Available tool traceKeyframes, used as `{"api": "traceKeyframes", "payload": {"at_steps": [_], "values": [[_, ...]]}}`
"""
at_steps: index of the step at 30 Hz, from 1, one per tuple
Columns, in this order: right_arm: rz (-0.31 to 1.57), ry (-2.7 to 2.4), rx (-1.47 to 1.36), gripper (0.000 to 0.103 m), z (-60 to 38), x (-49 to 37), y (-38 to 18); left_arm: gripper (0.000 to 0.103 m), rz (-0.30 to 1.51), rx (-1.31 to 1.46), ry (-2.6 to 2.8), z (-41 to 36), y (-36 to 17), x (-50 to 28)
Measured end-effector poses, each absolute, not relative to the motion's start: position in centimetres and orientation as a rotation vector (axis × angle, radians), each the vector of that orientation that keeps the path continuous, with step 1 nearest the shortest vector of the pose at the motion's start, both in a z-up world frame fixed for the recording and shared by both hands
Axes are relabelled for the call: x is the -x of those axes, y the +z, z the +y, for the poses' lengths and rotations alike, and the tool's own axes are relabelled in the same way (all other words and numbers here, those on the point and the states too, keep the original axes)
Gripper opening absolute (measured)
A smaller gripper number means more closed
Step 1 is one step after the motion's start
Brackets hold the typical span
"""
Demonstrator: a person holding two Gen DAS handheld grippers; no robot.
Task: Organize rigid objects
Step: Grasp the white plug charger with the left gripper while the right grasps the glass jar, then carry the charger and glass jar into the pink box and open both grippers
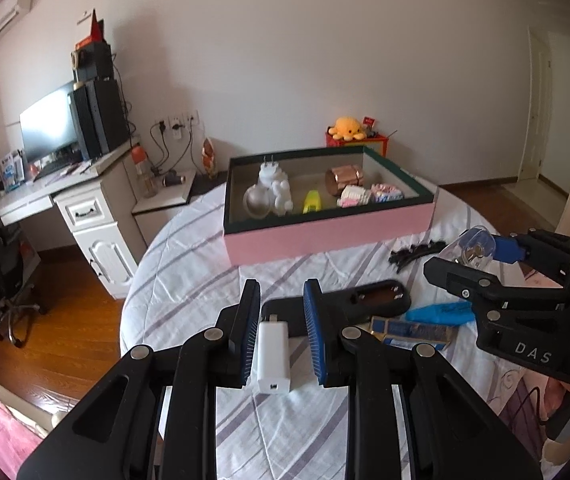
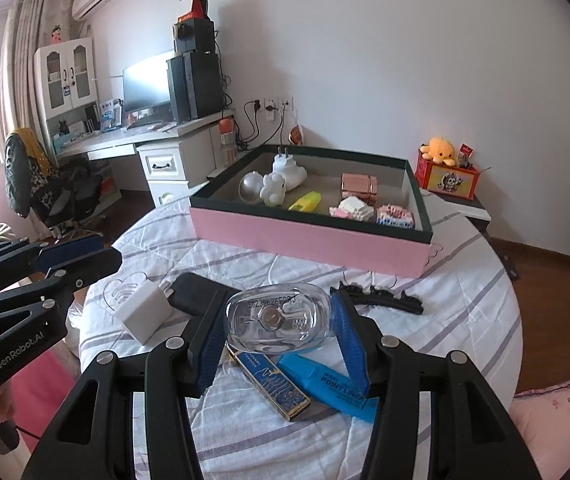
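A white cloth with grey-lilac stripes (image 2: 465,312) carries a pink box with a dark green rim (image 2: 309,236), a white charger (image 1: 272,356), a bright blue highlighter (image 2: 333,390), a black hair clip (image 2: 381,298), and a clear glass bottle (image 2: 277,318) between blue-padded black fingers (image 2: 349,340).

Box: we see a pink-sided tray (image 2: 309,240) with a dark green rim, open, on the striped bed cover.
In the box: a white plug adapter (image 2: 287,168), a silver dome (image 2: 251,188), a yellow highlighter (image 2: 305,202), a copper case (image 2: 359,186), two small block models (image 2: 373,210).
Charger: our white cube charger (image 1: 271,354) lies flat between the left fingers (image 1: 245,340), prongs pointing away.
Glass bottle: clear, base toward us (image 2: 277,318), pinched between the right fingers (image 2: 349,340).
Loose on the cover: blue highlighter (image 2: 333,388), blue-and-gold tube (image 2: 273,384), black hair clip (image 2: 381,298), black case (image 2: 195,294).
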State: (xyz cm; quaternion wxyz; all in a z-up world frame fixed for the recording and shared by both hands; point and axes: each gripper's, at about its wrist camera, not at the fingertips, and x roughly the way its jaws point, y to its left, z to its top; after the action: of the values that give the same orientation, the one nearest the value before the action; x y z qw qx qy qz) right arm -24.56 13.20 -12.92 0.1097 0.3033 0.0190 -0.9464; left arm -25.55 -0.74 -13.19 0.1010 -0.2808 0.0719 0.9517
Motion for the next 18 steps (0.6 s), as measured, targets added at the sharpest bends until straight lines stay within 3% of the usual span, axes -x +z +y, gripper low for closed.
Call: {"api": "traceKeyframes", "payload": {"at_steps": [18], "values": [[0.109, -2.795, -0.813, 0.053, 13.9, 25.3, -10.2, 0.023, 0.255, 0.708, 2.838, 0.4, -9.8, 26.1]]}}
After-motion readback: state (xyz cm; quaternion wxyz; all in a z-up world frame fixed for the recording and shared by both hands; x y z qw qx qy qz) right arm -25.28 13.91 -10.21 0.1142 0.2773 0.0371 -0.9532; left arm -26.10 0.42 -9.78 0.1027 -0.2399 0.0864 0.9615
